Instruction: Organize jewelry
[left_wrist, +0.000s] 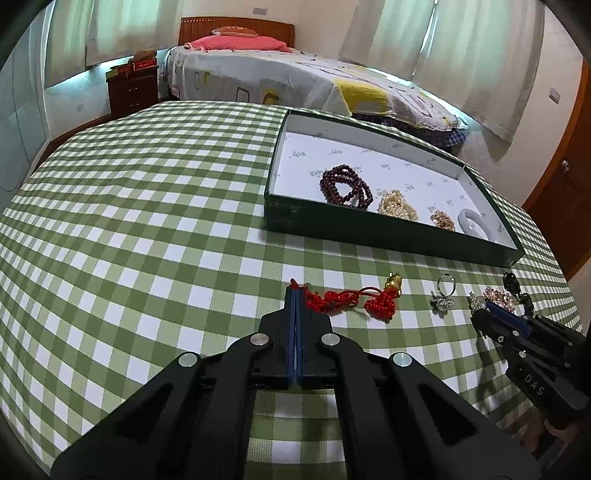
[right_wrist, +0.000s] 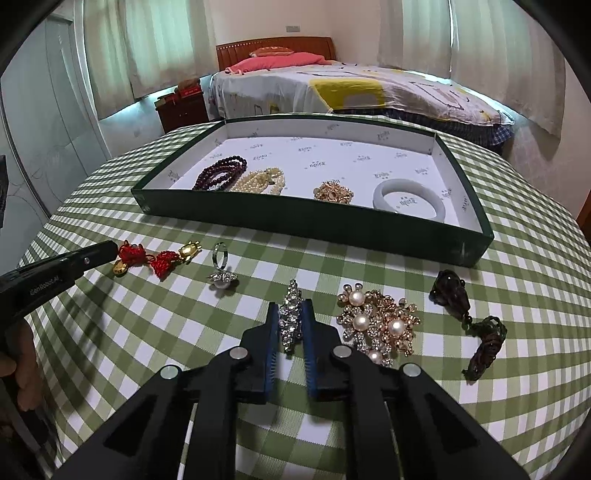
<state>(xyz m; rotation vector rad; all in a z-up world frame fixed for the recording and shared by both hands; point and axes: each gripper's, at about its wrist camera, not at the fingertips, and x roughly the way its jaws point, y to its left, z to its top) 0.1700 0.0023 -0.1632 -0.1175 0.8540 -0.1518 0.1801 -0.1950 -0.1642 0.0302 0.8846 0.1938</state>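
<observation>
Rhinestone brooch between right jaws

Bedroom. Bed at the back w/ orange-brown wooden headboard, pink pillows, pale patterned bedspread w/ yellow patches. Dark wood nightstand left of bed, red boxes stacked on top. Long pale curtains over windows on both sides, daylight glowing thru & along the sills. Walls cream, w/ small switch plates. Wooden door at right edge in left wrist view. Foreground: table under green-white check cloth. Floor not visible.
</observation>
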